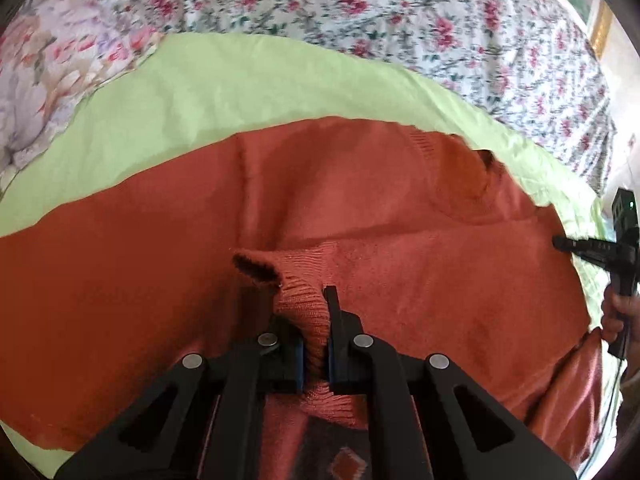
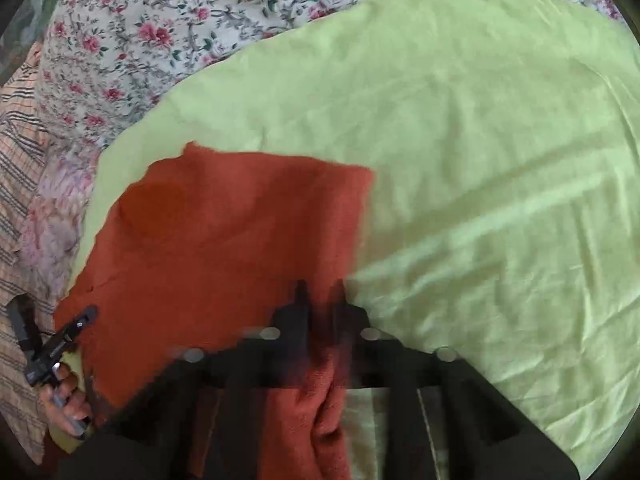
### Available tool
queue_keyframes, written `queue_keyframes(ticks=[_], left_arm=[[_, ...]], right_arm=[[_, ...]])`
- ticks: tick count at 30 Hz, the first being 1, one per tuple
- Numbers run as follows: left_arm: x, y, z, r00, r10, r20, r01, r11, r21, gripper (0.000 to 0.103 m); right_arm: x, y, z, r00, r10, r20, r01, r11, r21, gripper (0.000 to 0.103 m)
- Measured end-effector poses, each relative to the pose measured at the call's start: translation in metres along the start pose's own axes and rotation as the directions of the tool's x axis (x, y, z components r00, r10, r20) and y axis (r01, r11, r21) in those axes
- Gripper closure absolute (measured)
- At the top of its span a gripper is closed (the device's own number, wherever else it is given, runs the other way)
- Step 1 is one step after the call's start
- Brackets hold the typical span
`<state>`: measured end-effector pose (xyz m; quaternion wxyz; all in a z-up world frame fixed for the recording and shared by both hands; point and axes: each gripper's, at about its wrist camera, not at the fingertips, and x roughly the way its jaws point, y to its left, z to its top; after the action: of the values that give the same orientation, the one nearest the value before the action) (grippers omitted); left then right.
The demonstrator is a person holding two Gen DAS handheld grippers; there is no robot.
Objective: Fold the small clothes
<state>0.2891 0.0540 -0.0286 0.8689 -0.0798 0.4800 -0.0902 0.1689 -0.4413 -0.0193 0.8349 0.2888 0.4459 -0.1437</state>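
Rust-orange knitted sweater (image 1: 360, 208) lies spread on a light green cloth (image 1: 224, 92) over a bed with a floral-print sheet (image 1: 400, 4). The left claw (image 1: 316, 344) is clamped on a ribbed cuff (image 1: 304, 280) of the sweater, the knit bunched between its pads. In the right wrist view the right claw (image 2: 320, 300) looks closed on an edge of the same garment (image 2: 224, 232) where it meets the green cloth (image 2: 480, 140), though that view is smeared and the grip cannot be read with certainty.

Judging from the task, a sleeve or side is being carried over the body. To do it well, both claws should lift just clear, travel together and level, and lay the fabric flat so no ridge forms beneath.

In the left wrist view the sweater's long axis runs across the picture, left to right, with the collar (image 1: 472, 168) at the far right edge pointing away from the camera.
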Motion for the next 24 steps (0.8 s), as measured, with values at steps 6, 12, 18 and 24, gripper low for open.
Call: queue_keyframes(ticks=[6,12,18,24], left_arm=[[0.019,-0.022,0.001,0.999,-0.014,-0.032,0.014,0.999,0.031,0.097],[0.021,-0.021,-0.001,0.999,-0.019,-0.039,0.019,1.000,0.023,0.096],[0.013,-0.014,-0.005,0.998,-0.021,-0.066,0.021,1.000,0.002,0.088],[-0.056,0.028,-0.045,0.998,-0.059,-0.008,0.058,0.993,-0.103,0.048]], right_arm=[[-0.017,-0.012,0.015,0.981,-0.173,0.083,0.177,0.983,-0.045,0.099],[-0.027,-0.003,-0.001,0.977,-0.198,0.076,0.202,0.979,-0.041,0.093],[-0.029,0.045,-0.041,0.998,-0.057,0.022,0.060,0.986,-0.156,0.046],[-0.032,0.040,-0.058,0.995,-0.093,0.025,0.094,0.993,-0.070,0.046]])
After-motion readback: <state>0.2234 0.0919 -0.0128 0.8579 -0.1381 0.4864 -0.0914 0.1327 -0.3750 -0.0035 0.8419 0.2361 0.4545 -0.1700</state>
